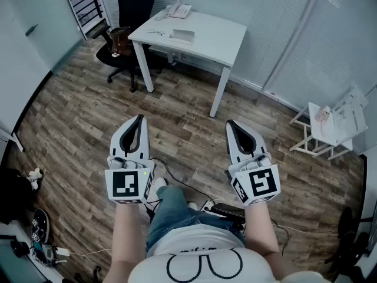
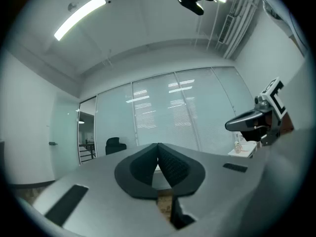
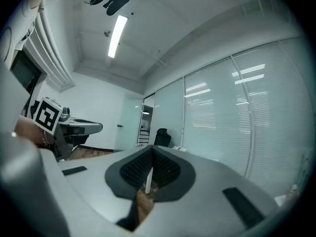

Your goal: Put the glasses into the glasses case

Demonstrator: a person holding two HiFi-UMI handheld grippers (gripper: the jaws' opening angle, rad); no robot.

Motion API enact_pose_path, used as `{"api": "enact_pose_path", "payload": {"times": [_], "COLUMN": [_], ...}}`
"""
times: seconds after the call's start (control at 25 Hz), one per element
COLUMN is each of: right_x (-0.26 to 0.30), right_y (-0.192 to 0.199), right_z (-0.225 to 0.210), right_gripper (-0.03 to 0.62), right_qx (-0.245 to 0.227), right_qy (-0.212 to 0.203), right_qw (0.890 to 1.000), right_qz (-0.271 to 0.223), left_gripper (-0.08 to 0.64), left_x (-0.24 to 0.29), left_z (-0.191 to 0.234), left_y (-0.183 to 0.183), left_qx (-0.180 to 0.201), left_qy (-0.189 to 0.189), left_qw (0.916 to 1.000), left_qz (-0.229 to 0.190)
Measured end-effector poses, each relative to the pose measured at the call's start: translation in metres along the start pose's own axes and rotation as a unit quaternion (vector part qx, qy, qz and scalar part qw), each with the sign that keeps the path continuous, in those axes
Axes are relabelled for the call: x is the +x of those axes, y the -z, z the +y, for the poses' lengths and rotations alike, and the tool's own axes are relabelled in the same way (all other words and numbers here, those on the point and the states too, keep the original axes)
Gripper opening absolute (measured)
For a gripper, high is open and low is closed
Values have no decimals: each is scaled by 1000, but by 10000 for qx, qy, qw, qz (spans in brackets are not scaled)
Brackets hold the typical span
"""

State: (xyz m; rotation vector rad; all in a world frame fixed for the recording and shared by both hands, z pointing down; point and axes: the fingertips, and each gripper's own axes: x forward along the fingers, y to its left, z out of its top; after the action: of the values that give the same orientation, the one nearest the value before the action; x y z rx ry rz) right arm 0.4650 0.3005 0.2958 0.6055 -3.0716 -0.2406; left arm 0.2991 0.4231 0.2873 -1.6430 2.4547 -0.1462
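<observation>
I am standing on the wood floor, well back from a white table (image 1: 227, 37). On its top lie a small thin item that looks like glasses (image 1: 154, 33) and a flat grey case (image 1: 182, 36); both are too small to make out in detail. My left gripper (image 1: 140, 118) is held level at waist height, shut with nothing in it. Beside it, my right gripper (image 1: 230, 124) is also shut and empty. In the left gripper view the left gripper (image 2: 158, 146) has its pads together. The right gripper (image 3: 150, 149) has its tips touching in the right gripper view.
A white telephone (image 1: 178, 10) sits at the table's far edge. A black office chair (image 1: 126, 16) stands left of the table. A small white rack (image 1: 330, 125) is at the right by the blinds. A power strip (image 1: 227, 210) and cables lie by my feet.
</observation>
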Motion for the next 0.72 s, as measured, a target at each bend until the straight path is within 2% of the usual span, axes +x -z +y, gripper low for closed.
{"api": "enact_pose_path", "payload": {"times": [0.2, 0.4, 0.56, 0.72], "right_x": [7, 37, 84, 157], "right_y": [4, 19, 29, 30], "right_z": [-7, -20, -31, -35], "right_gripper": [11, 11, 11, 11], "right_qx": [-27, 140, 181, 111], "right_qy": [124, 102, 147, 144], "right_qw": [9999, 9997, 9995, 9994], "right_qz": [53, 157, 228, 279], "left_gripper": [17, 17, 17, 17], "left_x": [19, 58, 103, 160], "left_z": [5, 13, 35, 82], "left_y": [4, 19, 38, 54], "left_qx": [-80, -114, -141, -206], "left_qy": [62, 129, 237, 273], "left_qw": [9999, 9998, 9996, 9993], "left_qz": [-11, 41, 99, 114]}}
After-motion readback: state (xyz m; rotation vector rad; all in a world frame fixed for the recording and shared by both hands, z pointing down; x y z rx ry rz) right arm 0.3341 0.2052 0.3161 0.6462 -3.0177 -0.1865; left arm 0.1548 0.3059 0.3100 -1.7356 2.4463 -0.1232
